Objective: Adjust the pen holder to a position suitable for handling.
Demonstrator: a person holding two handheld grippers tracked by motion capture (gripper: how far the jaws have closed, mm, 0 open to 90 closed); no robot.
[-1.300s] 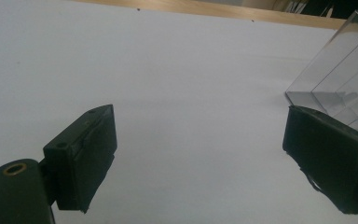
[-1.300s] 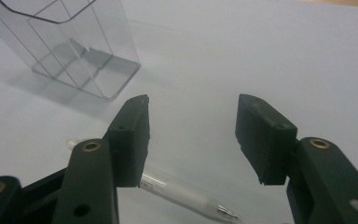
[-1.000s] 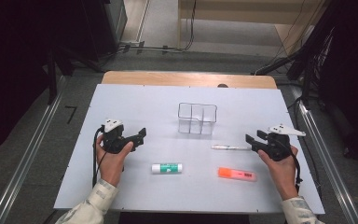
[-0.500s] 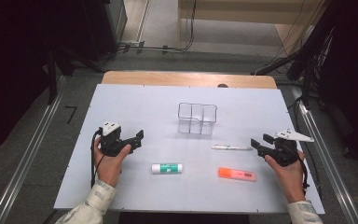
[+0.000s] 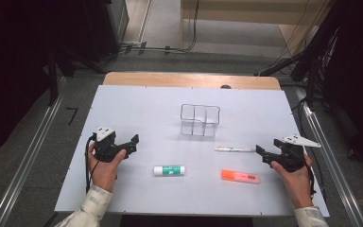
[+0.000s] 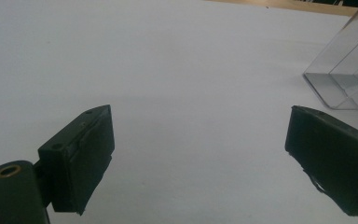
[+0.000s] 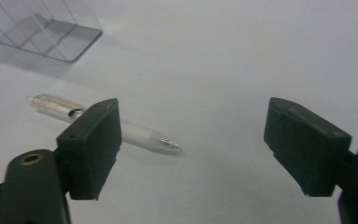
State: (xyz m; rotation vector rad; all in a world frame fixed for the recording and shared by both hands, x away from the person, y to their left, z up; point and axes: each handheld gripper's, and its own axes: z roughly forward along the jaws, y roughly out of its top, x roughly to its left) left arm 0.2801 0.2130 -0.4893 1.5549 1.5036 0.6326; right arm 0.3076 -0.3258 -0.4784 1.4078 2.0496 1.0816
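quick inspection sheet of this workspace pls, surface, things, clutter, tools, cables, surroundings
surface: white rectangular table top, bare around the items
job's things: clear plastic pen lying flat near the right tool; clear plastic divided box upright behind it
clutter: white and green glue stick; orange highlighter marker, both lying flat
grippers: left tool open, holding nothing; right tool open, pointing toward the pen
cables: black cable trailing from the left tool
surroundings: grey floor, dark equipment at both sides
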